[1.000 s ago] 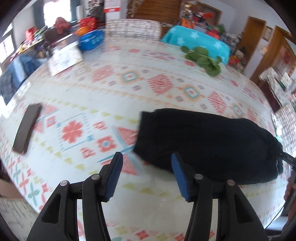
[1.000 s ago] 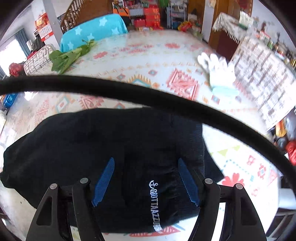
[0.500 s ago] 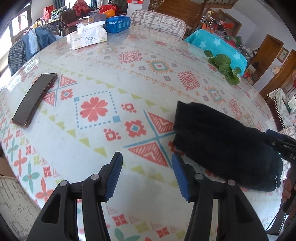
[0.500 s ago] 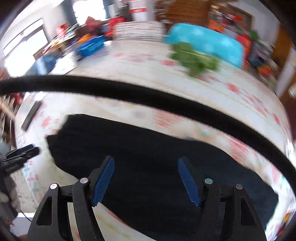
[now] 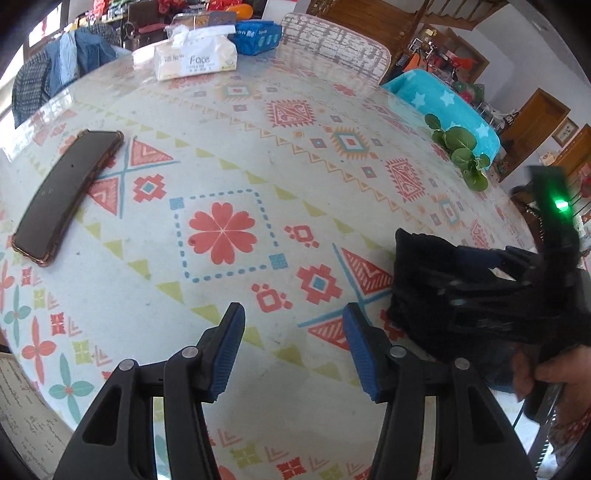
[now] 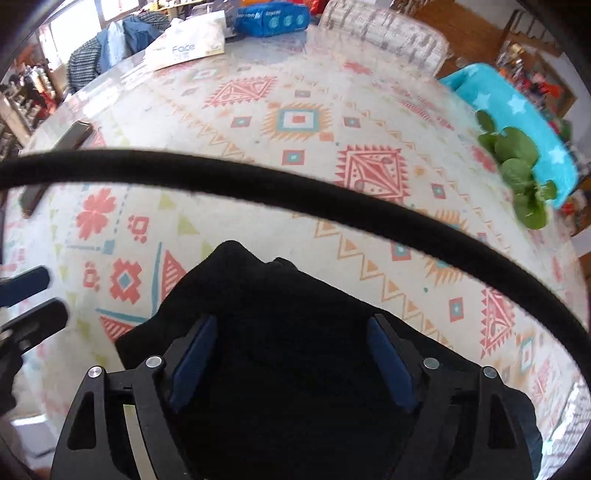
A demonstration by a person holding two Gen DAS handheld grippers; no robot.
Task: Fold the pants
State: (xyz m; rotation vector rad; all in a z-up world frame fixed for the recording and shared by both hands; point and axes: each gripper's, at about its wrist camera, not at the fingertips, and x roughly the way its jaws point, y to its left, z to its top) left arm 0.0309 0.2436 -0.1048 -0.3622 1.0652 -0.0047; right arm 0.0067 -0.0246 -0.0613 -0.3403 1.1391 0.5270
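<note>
The black pants point(image 6: 288, 332) lie folded in a bundle on the patterned tablecloth point(image 6: 295, 155). In the left wrist view they sit at the right point(image 5: 417, 266). My right gripper point(image 6: 290, 332) is open, its blue pads on either side of the bundle and just above it; it also shows in the left wrist view point(image 5: 491, 280), over the pants. My left gripper point(image 5: 293, 325) is open and empty above bare tablecloth point(image 5: 221, 166), to the left of the pants.
A phone point(image 5: 66, 192) lies at the table's left. A tissue box point(image 5: 195, 61) and a blue pack point(image 5: 258, 31) stand at the far edge. Green leaves point(image 5: 461, 155) lie at the far right. A black cable point(image 6: 295, 195) crosses the right wrist view.
The right gripper has swung round over the pants, which now look more bunched. The left gripper has drawn back to the left, away from the pants.
</note>
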